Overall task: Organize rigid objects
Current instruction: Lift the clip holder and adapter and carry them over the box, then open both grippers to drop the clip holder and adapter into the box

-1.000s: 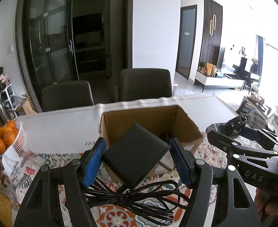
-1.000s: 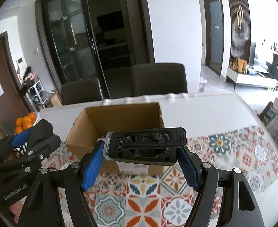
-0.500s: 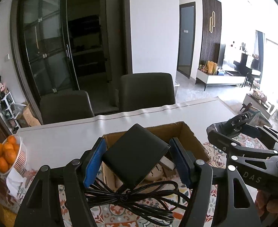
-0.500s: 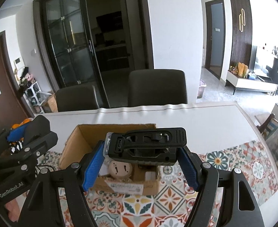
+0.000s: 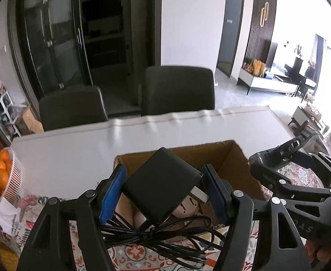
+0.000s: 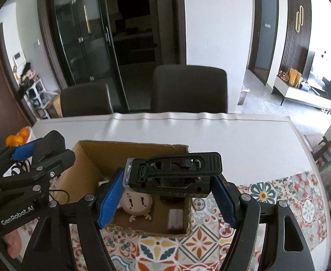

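Your left gripper (image 5: 164,194) is clamping a black power adapter (image 5: 160,185), tilted corner-up, its cord (image 5: 156,239) dangling, above the cardboard box (image 6: 86,169). Your right gripper (image 6: 167,195) is gripping a black clip device (image 6: 172,174) crosswise over the box, on a tiled-pattern tablecloth (image 6: 278,198) in a dining room.

2 grippers: left gripper (image 5: 164,194), right gripper (image 6: 168,197). 1 cardboard box (image 6: 91,158) on 1 table (image 6: 210,133). 1 black power adapter (image 5: 160,185) w/ 1 bundled cord (image 5: 156,237). 1 black clip device (image 6: 174,174). In box: 1 round cream item (image 6: 138,204), 1 small pale block (image 6: 175,219). 2 dark chairs: (image 6: 189,88), (image 6: 85,100). 1 basket of oranges (image 5: 9,180), approx. 5 visible.
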Available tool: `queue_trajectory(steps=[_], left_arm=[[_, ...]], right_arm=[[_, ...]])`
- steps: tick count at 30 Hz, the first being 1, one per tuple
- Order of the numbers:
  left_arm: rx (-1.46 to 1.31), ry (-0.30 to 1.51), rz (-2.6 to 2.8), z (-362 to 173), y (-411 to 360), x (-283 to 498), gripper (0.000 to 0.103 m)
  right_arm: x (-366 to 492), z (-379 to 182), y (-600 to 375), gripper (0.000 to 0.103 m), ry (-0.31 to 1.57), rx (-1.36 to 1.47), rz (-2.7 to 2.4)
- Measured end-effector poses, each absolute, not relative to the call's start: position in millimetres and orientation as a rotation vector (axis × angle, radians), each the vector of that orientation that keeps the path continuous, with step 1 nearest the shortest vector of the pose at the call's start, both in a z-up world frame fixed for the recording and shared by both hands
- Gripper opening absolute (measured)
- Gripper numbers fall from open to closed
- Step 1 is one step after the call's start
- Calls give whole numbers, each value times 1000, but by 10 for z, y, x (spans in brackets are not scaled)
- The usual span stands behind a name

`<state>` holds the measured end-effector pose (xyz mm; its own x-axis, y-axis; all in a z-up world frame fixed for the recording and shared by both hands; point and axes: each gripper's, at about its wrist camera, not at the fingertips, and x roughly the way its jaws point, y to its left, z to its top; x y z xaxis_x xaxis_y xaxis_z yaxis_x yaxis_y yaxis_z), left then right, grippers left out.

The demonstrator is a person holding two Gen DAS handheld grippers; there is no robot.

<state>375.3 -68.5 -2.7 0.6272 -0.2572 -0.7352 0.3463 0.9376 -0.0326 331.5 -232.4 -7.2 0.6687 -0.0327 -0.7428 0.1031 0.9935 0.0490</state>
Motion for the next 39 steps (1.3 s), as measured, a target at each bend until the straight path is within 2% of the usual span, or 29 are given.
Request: queue_trajectory(steps=[10,17,18,22,28,36,39], left_arm=[[187,895,-298,-388,-796,3882,68],[229,866,-248,-415,-801,3886,68],[239,857,-233,-404,-784,3871,69],[245,823,-167,-337,-651,3804,85],[206,806,-76,-291,-371,3729,93],[199,791,-12,-186,-187,3563,95],[196,765,-3,-91,-159,3416,99]], right_arm=[[3379,-287,-2339,74,890,43,-72],[3423,-367,-2318,74,919,46,-70],[3430,-373,-2311,74,923,50,-69],[3463,-375,-2265,74,926,45,-57],[3509,-373,-2117,74,921,36,-24],[3443,-274,-1980,77,909,-9,-57],[3323,-176,-1966,78,891,-24,-80]])
